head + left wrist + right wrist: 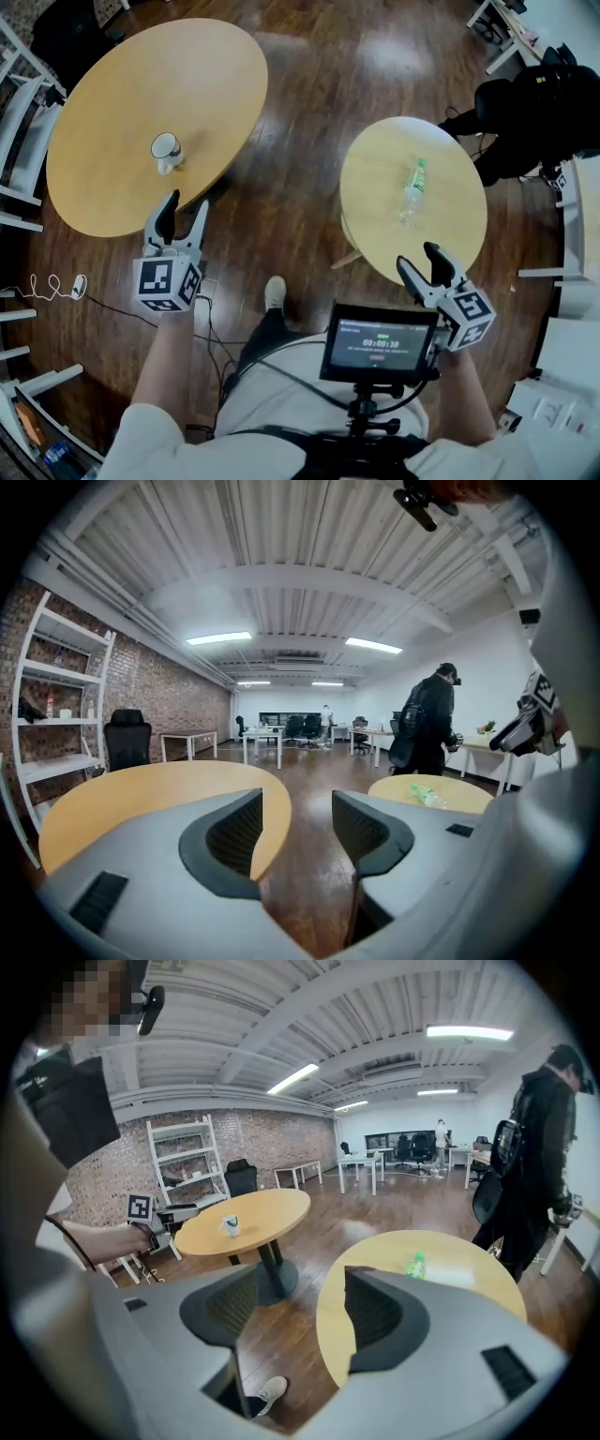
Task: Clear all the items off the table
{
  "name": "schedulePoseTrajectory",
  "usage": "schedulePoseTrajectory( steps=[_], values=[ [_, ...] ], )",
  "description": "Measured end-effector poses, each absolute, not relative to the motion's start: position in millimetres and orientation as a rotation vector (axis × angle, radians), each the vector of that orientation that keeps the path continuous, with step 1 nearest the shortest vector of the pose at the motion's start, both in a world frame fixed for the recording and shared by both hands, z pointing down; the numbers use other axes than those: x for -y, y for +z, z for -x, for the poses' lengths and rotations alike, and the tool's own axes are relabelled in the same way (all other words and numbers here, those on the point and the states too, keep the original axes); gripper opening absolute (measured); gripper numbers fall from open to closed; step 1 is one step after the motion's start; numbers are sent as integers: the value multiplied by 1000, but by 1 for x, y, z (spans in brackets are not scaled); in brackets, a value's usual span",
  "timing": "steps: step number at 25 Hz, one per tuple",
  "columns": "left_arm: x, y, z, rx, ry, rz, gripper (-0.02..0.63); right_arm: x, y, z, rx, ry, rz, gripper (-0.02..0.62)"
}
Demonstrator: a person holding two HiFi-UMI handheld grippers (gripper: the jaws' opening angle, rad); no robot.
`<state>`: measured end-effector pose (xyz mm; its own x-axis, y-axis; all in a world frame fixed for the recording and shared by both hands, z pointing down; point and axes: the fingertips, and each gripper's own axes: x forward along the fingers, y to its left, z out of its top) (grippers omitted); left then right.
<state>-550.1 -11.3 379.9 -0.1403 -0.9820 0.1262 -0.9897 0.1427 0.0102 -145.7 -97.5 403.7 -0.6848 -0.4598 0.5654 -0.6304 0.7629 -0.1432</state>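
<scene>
A white mug [166, 150] stands on the large round wooden table [112, 192] at the left. A clear plastic bottle with a green cap [412, 187] lies on the smaller round table [450, 239] at the right. My left gripper [185, 208] hovers at the large table's near edge, short of the mug, open and empty [295, 827]. My right gripper [419, 261] hangs over the small table's near edge, below the bottle, also open and empty [300, 1312]. The right gripper view shows the mug [228, 1226] and the bottle [414, 1265]; the left gripper view shows the bottle [424, 794].
A person in black [534, 112] stands just beyond the small table. White shelving [19, 103] lines the left wall, and a cable [47, 284] lies on the wood floor. A small monitor [380, 342] sits on my chest rig. Between the tables is bare floor.
</scene>
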Motion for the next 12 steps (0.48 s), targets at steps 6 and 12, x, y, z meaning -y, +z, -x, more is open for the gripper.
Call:
schedulePoseTrajectory(
  steps=[6, 12],
  values=[
    [9, 352, 428, 2154, 110, -2062, 242, 99, 389, 68, 2511, 430, -900, 296],
    [-4, 342, 323, 2024, 120, -2131, 242, 77, 378, -14, 2536, 414, -1030, 296]
  ],
)
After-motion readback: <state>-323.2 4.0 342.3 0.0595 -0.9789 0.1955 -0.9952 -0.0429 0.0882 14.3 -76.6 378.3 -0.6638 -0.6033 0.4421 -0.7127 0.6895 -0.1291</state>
